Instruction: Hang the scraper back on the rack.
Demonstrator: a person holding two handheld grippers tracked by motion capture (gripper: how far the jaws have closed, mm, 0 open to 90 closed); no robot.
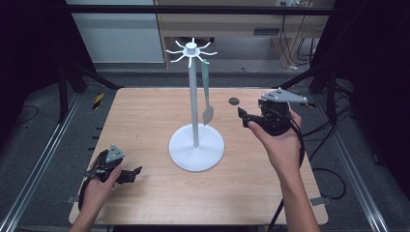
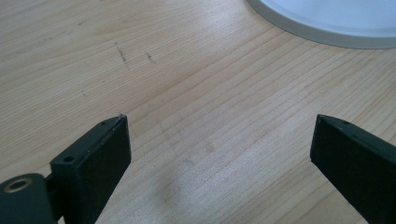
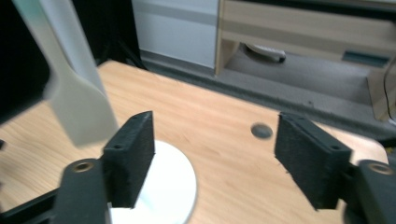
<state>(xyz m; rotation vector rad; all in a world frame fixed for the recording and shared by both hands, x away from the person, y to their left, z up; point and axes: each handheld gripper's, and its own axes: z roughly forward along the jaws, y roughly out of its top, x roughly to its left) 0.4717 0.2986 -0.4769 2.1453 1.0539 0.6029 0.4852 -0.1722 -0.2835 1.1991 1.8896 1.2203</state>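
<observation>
A white rack (image 1: 194, 96) with a crown of hooks at its top stands on a round base (image 1: 197, 147) at the middle of the wooden table (image 1: 145, 116). A spatula (image 1: 206, 92) with a green handle and a pale blade hangs from one hook on the rack's right side. My right gripper (image 1: 243, 117) is held above the table to the right of the blade, open, with nothing between its jaws. In the right gripper view the spatula (image 3: 81, 107) hangs to the left, outside the open gripper (image 3: 215, 140). My left gripper (image 1: 137, 173) rests low at the front left, open (image 2: 219, 140) over bare wood.
A small dark round hole (image 1: 234, 101) sits in the tabletop behind the right gripper. Black frame posts and metal rails flank the table. Cables trail on the floor to the right. A cabinet stands beyond the far edge.
</observation>
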